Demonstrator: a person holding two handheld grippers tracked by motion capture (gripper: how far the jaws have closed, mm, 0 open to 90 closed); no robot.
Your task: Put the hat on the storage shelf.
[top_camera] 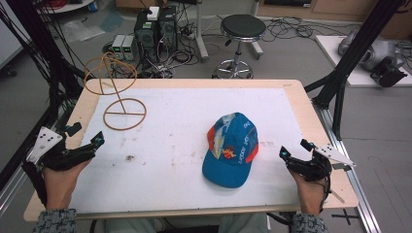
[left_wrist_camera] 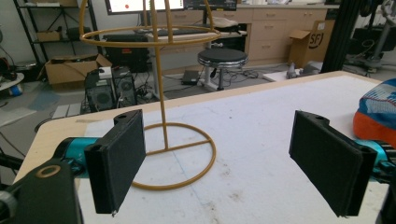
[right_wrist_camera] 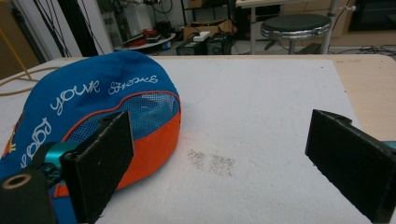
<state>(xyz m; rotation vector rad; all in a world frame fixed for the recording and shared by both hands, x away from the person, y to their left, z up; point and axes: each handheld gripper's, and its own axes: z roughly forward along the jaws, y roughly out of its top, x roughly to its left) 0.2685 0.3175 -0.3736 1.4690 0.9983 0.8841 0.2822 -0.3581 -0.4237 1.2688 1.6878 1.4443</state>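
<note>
High view: the blue cap (top_camera: 231, 149) lies between both wide-jawed grippers, nearer the right gripper (top_camera: 294, 151), touching neither.

Overhead forward-down, two low tabletop close-ups — cap (top_camera: 230, 149) shared

wire stand (left_wrist_camera: 159, 84) top cropped, cap (left_wrist_camera: 376, 114) half cut off

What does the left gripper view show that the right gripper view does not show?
Left gripper view alone: the whole wire stand, upright on its ring base, framed by the open left claw. Right gripper view alone: white lettering on the blue cap and a grey smudge ahead of the open right claw. Both share the white mat, the cap and the stool.
</note>
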